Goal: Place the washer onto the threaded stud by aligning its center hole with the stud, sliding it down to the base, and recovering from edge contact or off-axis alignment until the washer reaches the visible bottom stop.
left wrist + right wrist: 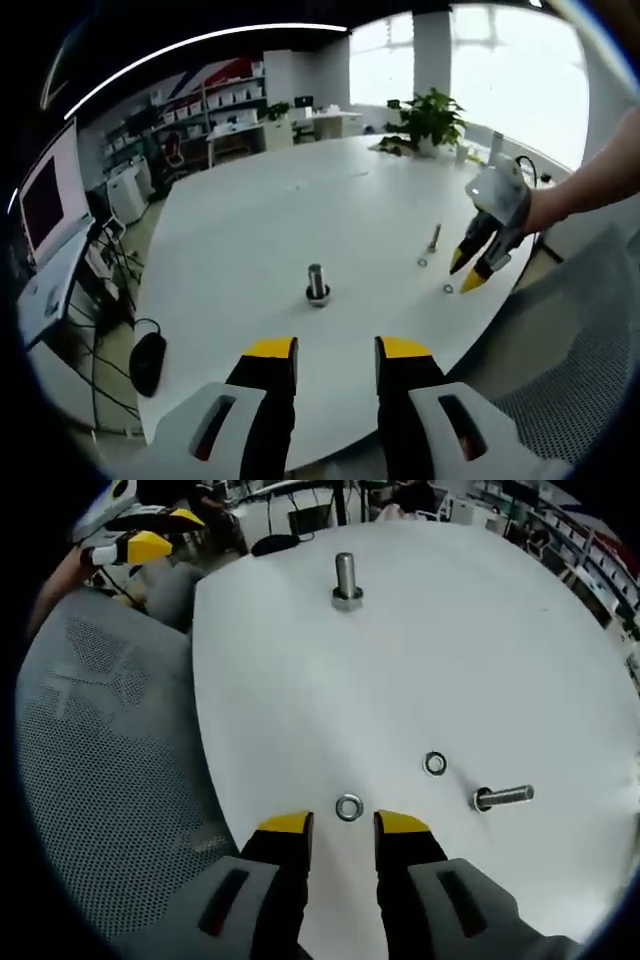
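Right gripper (343, 825) hangs apart just over a washer (348, 807); left gripper (336, 350) apart, facing the stud (317, 283).

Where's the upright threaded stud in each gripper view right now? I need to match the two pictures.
Left gripper view: the upright stud stands near centre on the white table, above the left gripper.
Right gripper view: the stud stands at top centre, far from the right gripper.
Shared landmark: the bolt lying flat.

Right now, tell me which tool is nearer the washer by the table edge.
Right. The right tool sits just short of the washer; the left tool hovers far off, facing the upright stud.
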The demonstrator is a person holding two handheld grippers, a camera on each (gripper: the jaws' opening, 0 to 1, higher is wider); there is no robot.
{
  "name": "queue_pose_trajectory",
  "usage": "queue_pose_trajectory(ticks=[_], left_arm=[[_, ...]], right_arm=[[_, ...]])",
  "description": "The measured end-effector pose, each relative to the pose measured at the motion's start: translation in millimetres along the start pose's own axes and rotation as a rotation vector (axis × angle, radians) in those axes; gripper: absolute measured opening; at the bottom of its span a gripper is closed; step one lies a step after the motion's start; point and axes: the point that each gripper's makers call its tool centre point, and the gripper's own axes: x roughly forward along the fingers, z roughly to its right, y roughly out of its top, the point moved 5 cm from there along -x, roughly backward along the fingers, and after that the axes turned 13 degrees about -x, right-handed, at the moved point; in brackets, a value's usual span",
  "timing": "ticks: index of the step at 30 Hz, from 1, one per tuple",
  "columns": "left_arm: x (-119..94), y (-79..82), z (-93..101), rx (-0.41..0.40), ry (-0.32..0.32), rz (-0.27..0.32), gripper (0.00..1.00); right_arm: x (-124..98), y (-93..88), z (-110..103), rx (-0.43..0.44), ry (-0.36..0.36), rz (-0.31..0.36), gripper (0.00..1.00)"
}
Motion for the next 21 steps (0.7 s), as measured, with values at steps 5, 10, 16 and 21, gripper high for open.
queue_pose_trajectory(ticks=[5, 10, 16, 21], left_arm=[[-1, 0.1, -0.6, -0.006, 0.002, 0.004, 0.29], [0, -0.1, -0.5, -0.004, -0.001, 0.001, 0.29], [1, 0.1, -0.4, -0.005, -0.005, 0.0, 0.29], [1, 0.8, -0.5, -0.006, -0.007, 0.002, 0.29]], right_arm=[[5, -1.2, -2, -0.011, 0.006, -0.018, 0.26], [12, -5.1, -1, -0.023, 0.006, -0.045, 0.26], [12, -1.2, 3, -0.067, -0.006, -0.03, 0.24], [12, -4.0, 4, -0.123, -0.014, -0.014, 0.21]])
